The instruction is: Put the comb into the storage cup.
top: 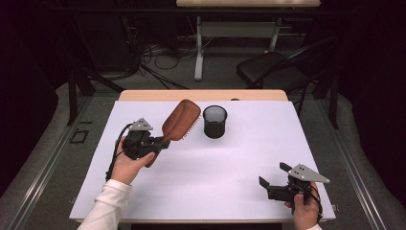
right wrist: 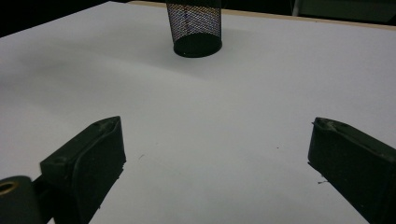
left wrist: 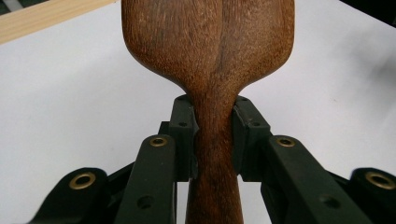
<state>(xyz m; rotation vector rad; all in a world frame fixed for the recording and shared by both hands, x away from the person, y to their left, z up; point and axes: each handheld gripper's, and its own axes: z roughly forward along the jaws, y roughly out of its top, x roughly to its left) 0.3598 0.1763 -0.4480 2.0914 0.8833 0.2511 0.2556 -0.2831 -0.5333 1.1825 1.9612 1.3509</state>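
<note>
White sheeting covers the table (top: 215, 172), with a dark floor, cables and a black chair behind it, and a black mesh pen cup (top: 215, 121) stands upright toward the table's far edge. Just left of that cup, the left gripper (top: 163, 142) has its jaws clamped on the narrow neck of a wooden hairbrush (top: 179, 122), whose paddle head slants up toward the cup with its bristles facing the cup. Well nearer than the cup and to its right, the right gripper (top: 273, 178) sits low over the sheet with jaws spread wide and nothing between them.
</note>
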